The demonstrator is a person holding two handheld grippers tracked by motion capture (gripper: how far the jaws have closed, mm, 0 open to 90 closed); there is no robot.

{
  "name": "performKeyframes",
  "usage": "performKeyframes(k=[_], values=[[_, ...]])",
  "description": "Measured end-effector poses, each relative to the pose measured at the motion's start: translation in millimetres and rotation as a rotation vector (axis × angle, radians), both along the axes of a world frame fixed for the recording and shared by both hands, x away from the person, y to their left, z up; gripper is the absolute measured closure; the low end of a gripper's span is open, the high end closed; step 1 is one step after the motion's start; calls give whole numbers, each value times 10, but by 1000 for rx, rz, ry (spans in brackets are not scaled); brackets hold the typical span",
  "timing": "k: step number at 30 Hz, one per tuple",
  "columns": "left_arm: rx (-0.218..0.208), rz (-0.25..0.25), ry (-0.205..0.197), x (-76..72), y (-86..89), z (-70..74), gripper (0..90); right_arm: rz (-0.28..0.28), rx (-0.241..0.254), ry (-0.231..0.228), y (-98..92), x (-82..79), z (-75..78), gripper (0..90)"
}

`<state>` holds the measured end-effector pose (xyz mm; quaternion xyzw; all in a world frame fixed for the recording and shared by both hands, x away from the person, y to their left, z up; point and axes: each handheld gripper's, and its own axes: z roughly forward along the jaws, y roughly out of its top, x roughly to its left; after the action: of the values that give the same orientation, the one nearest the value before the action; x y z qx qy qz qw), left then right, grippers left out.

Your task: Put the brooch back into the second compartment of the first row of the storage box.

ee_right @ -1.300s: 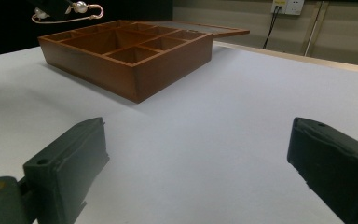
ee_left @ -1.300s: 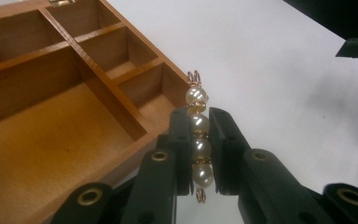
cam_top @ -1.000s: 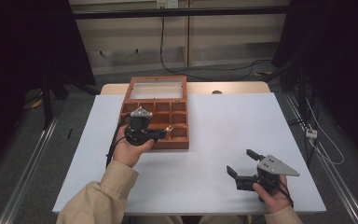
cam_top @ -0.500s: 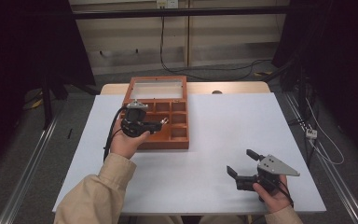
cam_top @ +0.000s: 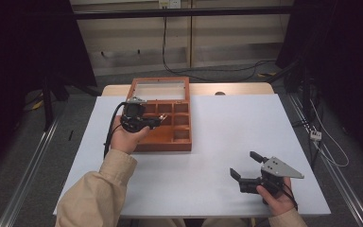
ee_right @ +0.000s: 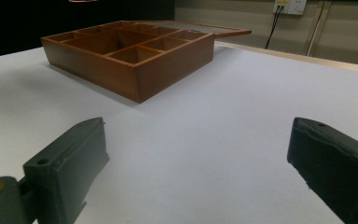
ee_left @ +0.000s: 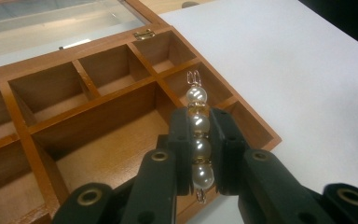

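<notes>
We've got the pearl strand (ee_left: 198, 140), light, slick & fragile, pinched mid-length in the left hand-held gripper (ee_left: 198, 154) over the box (ee_left: 98, 135).

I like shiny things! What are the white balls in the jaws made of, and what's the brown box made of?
The bead string looks like pearl, real or imitation: glossy cream-white balls with bright glints, gold-coloured spacers between them and thin wire loops at the ends. The compartment box looks like varnished wood: reddish-brown with faint grain on its dividers. Its open lid seems to hold a clear pane, glass or plastic.
</notes>
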<state>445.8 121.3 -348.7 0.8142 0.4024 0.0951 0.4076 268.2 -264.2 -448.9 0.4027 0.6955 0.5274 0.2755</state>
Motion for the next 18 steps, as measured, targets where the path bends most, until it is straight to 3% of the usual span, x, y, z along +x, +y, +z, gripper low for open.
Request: performKeyframes(k=[12,16,18], values=[[3,31,-4,116,41,20,802,3,-1,1,-1,1,0,41],[-28,31,-3,147,45,22,802,8,-3,0,1,0,0,41],[-17,30,-7,165,54,25,802,7,-4,0,0,-1,0,41]])
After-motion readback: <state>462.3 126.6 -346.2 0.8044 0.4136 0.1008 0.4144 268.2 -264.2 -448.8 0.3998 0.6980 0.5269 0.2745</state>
